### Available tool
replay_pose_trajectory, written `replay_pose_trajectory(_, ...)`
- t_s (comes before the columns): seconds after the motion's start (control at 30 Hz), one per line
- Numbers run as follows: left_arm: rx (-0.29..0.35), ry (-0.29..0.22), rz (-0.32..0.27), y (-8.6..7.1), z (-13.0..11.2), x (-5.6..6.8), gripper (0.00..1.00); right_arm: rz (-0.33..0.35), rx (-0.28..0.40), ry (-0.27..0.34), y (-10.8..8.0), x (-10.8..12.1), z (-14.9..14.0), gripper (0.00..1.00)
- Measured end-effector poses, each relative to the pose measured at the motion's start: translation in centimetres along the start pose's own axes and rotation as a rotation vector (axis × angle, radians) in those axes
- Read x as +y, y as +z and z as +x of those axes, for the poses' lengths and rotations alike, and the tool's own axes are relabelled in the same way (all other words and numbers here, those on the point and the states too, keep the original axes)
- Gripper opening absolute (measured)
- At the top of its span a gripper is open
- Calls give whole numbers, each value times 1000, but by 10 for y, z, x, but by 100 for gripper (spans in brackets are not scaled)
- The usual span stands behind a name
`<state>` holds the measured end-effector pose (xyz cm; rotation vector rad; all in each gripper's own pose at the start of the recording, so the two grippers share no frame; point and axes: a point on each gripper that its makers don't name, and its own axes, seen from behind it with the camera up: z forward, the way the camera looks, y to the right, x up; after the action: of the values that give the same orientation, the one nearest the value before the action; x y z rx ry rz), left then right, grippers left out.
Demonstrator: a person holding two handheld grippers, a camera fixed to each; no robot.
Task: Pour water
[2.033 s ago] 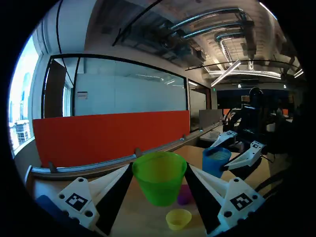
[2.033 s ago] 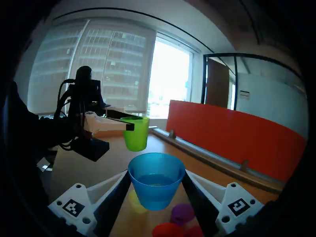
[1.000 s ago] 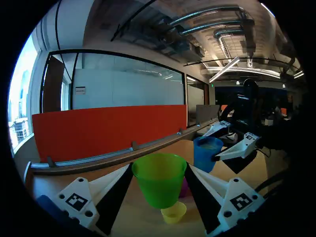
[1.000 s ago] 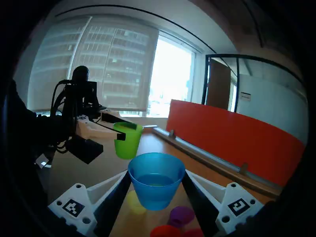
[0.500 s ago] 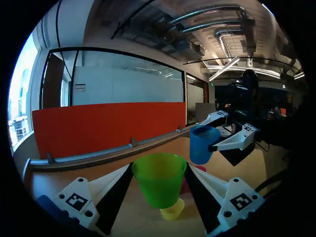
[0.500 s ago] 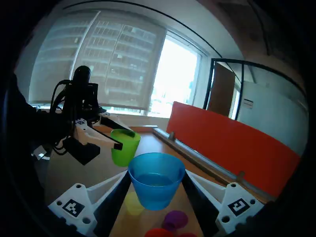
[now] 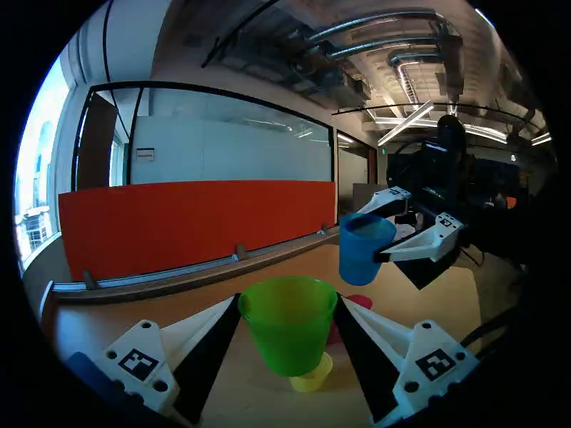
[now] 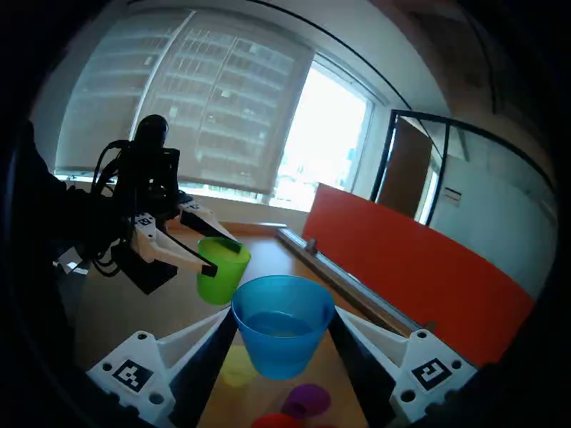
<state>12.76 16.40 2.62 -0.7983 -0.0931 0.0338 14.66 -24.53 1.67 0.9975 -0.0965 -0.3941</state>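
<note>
The blue cup (image 8: pixel 283 335), holding water, is clamped in the right tongs (image 8: pixel 283 317) above the worktop (image 7: pixel 407 299). The green cup (image 7: pixel 287 339) is clamped in the left tongs (image 7: pixel 286 307). The blue rim should be brought over the green mouth, then tipped slowly.
</note>
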Motion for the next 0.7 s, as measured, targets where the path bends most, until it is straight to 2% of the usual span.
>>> replay_pose_trajectory(0.7,-5,-5,-8,0,-15,8,90,14,-8,-119,8,4,9,90)
